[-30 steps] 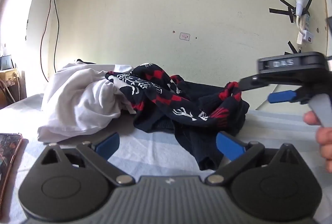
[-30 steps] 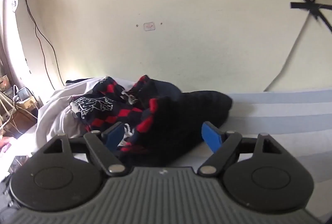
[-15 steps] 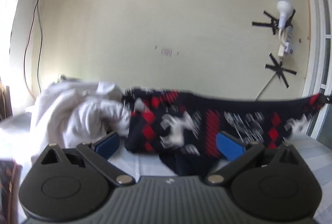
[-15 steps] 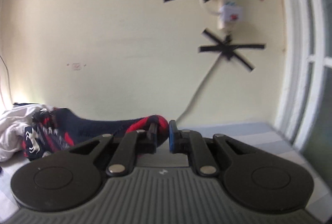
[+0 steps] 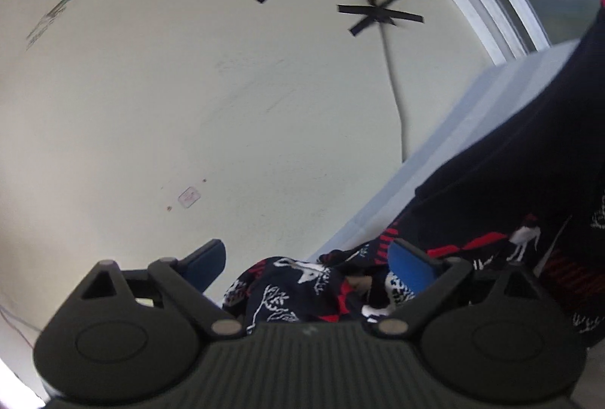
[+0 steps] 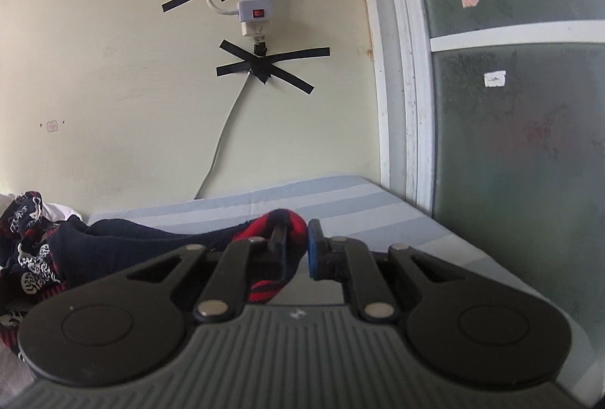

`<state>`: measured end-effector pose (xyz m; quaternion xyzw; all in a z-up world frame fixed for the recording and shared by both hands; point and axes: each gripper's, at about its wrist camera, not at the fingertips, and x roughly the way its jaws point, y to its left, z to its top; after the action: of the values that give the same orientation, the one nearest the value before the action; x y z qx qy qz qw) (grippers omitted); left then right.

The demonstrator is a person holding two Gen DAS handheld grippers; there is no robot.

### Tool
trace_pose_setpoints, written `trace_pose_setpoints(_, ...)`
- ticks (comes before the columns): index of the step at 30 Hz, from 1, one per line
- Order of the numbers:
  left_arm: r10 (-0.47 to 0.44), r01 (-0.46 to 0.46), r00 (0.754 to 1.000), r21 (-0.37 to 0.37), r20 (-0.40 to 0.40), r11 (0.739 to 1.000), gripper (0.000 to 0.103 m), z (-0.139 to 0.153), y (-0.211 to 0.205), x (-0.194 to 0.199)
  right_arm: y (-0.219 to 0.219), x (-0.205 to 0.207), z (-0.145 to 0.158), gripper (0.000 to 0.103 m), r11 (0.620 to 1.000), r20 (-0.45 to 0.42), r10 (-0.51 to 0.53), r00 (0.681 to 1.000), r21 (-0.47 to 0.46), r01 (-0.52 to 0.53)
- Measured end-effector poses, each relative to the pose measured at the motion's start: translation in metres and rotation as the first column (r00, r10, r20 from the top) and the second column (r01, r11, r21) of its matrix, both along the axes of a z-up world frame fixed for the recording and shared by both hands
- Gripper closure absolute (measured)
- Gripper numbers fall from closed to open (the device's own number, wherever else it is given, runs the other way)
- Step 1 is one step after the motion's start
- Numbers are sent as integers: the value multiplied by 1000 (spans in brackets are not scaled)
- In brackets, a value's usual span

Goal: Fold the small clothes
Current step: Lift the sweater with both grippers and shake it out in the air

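A navy garment with red and white patterns (image 6: 124, 233) stretches from the left to my right gripper (image 6: 297, 248), which is shut on its red-striped edge (image 6: 280, 223). In the left wrist view the same garment (image 5: 522, 182) hangs across the right side and bunches between my left gripper's (image 5: 306, 269) open blue fingers (image 5: 408, 267). The view is tilted. Whether the cloth touches the pads is unclear.
A striped blue sheet (image 6: 340, 197) covers the surface. A white cloth (image 6: 56, 210) peeks at the far left. A power strip (image 6: 255, 0) with bulb and taped cord hangs on the wall. A window frame (image 6: 401, 68) stands to the right.
My right gripper closed on the garment's red edge and pulled it right, stretching it out. My left gripper moved in close to the garment and tilted, staying open.
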<state>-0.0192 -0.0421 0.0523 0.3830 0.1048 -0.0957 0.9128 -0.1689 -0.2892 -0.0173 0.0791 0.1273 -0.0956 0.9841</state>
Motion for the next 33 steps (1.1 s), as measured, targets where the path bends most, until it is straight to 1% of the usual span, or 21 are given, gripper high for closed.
trace_pose_setpoints(2, -77, 78, 997, 103, -13, 992, 7, -14, -15, 4, -1, 0, -5, 89, 1000, 8, -3, 1000, 19, 3)
trace_pose_setpoints(4, -138, 142, 990, 213, -34, 967, 8, -33, -32, 4, -2, 2, -8, 89, 1000, 7, 0, 1000, 26, 0)
trace_pose_setpoints(5, -167, 176, 984, 251, -59, 952, 8, -42, -38, 5, -4, 2, -7, 89, 999, 10, 4, 1000, 34, -4)
trace_pose_setpoints(8, -236, 268, 962, 294, -138, 918, 9, -62, -53, 2, -6, -2, -7, 89, 998, 30, 15, 999, 63, -17)
trace_pose_setpoints(9, -258, 292, 955, 305, -149, 906, 9, -65, -61, 6, -5, -2, -6, 89, 998, 34, 16, 999, 61, -18)
trace_pose_setpoints(11, -274, 309, 950, 315, -150, 897, 9, -72, -70, 8, -1, -3, -7, 89, 999, 39, 16, 999, 46, -17)
trace_pose_setpoints(13, -276, 309, 949, 277, -153, 910, 12, -67, -72, 16, 0, -2, -6, 89, 999, 46, 19, 999, 36, -21)
trace_pose_setpoints(16, -248, 274, 953, 142, -176, 951, 13, -44, -61, 40, -1, -1, -5, 89, 999, 55, 28, 998, 43, -30)
trace_pose_setpoints(18, -214, 232, 956, 69, -200, 970, 13, -36, -53, 61, -4, 1, -6, 89, 998, 60, 33, 998, 52, -36)
trace_pose_setpoints(20, -176, 196, 961, 76, -212, 978, 15, -42, -50, 73, -8, 5, -9, 88, 997, 61, 42, 997, 61, -45)
trace_pose_setpoints(21, -169, 192, 962, 91, -215, 977, 17, -48, -50, 75, -9, 7, -11, 85, 997, 57, 44, 997, 64, -47)
trace_pose_setpoints(23, -174, 203, 959, 114, -225, 972, 25, -59, -54, 75, -14, 15, -17, 85, 995, 37, 56, 998, 83, -59)
trace_pose_setpoints(24, -178, 208, 958, 121, -226, 971, 34, -64, -57, 74, -16, 19, -21, 82, 993, 17, 65, 998, 99, -67)
trace_pose_setpoints(25, -182, 212, 956, 116, -231, 970, 48, -67, -59, 73, -18, 23, -25, 76, 990, -2, 74, 997, 118, -73)
trace_pose_setpoints(26, -188, 217, 952, 98, -242, 971, 56, -67, -60, 71, -21, 28, -30, 72, 987, -24, 84, 996, 138, -80)
trace_pose_setpoints(27, -195, 220, 947, 72, -257, 973, 72, -64, -59, 70, -24, 33, -36, 63, 983, -56, 101, 993, 159, -91)
trace_pose_setpoints(28, -201, 220, 943, 41, -265, 975, 81, -58, -58, 68, -26, 38, -41, 63, 978, -86, 116, 989, 182, -99)
trace_pose_setpoints(29, -207, 217, 944, 9, -258, 976, 83, -50, -55, 65, -29, 43, -46, 67, 973, -113, 134, 985, 203, -109)
trace_pose_setpoints(30, -214, 214, 948, -24, -234, 976, 89, -40, -52, 61, -29, 46, -49, 90, 970, -132, 149, 980, 214, -118)
trace_pose_setpoints(31, -208, 203, 958, -49, -196, 978, 92, -29, -47, 59, -30, 47, -49, 95, 969, -137, 158, 978, 211, -127)
trace_pose_setpoints(33, -186, 171, 972, -118, -140, 978, 93, -3, -36, 55, -29, 43, -39, 96, 974, -98, 151, 984, 185, -131)
